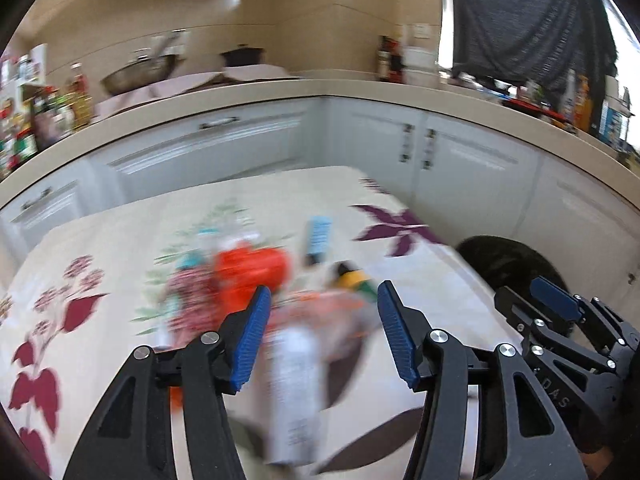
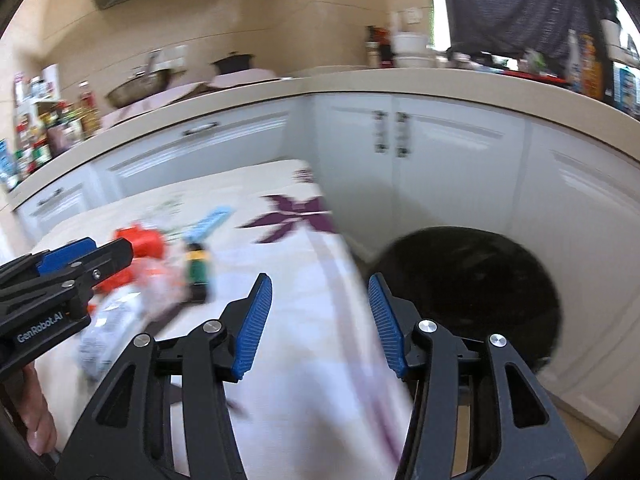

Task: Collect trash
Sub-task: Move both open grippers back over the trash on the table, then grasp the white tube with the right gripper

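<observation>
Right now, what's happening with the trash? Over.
Left tool open, empty. Right tool open, empty. Trash pile on table, uncollected. Black bin beside table; nothing blocking.

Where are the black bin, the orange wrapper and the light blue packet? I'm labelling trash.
black bin (image 2: 472, 280), right wrist view, dark interior.
orange wrapper (image 1: 252, 266), left wrist view, its middle.
light blue packet (image 1: 319, 235), left wrist view, its face.

A metal bowl sits on the beige counter.
</observation>
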{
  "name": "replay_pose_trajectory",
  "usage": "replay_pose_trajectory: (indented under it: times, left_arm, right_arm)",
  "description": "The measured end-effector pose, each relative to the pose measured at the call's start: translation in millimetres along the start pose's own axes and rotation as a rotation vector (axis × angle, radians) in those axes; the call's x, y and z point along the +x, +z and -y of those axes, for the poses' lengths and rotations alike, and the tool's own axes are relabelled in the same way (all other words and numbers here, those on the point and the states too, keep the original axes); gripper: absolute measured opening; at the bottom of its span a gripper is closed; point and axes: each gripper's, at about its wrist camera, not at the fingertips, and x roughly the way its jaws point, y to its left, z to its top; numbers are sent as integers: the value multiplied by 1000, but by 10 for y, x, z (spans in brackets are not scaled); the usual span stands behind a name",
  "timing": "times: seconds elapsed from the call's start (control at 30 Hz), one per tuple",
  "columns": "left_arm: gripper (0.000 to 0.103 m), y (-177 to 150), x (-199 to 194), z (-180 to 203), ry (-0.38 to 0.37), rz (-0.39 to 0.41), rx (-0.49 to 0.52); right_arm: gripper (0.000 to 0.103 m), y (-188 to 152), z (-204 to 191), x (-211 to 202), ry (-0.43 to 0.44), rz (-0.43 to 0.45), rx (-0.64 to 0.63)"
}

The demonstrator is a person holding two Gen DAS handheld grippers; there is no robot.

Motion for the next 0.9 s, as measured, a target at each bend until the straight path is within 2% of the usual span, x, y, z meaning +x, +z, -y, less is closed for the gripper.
replay_pose_trajectory:
  times: [0.23,0.3,0.4,0.63,0.9]
  left_arm:
    - [58,-181,-192,-606,129,3,-61]
    - [58,-249,-242,-761,158,5,-75]
    - [59,-339,-284,-935,194,1,-98]
    - [59,-495,-308,-1230,217,-16,-134]
    - [61,-598,-327,-1390,231,-16,-142]
  right_arm:
    - [50,-59,-598,-7,107,-21,-70]
    - [57,-82,-729,-17,127,-25,-83]
    - [57,-116,-920,-22,152,-32,-107]
    - [58,-203,-1263,-21,191,-50,-158]
    - [56,-323,-1419,119,170,-110,-192]
